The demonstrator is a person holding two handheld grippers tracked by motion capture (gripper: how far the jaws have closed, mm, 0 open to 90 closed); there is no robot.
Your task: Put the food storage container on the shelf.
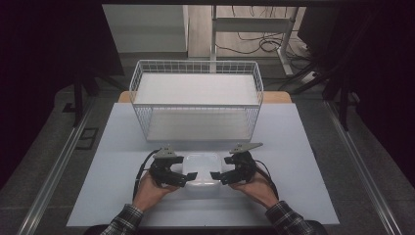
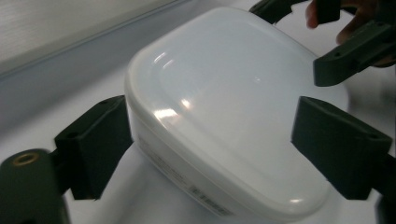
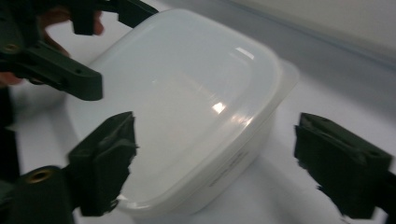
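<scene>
While both tools sit wide, gripping nothing, the white lidded plastic box (image 1: 201, 172) rests on desk (image 1: 293, 147) at lower centre, btwn left tool (image 1: 190, 175) & right tool (image 1: 215, 175), equally near.

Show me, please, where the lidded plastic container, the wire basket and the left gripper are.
lidded plastic container (image 1: 201, 166), high view, middle of its lid.
wire basket (image 1: 195, 116), high view, front wall.
left gripper (image 1: 187, 178), high view, between its fingertips.
</scene>
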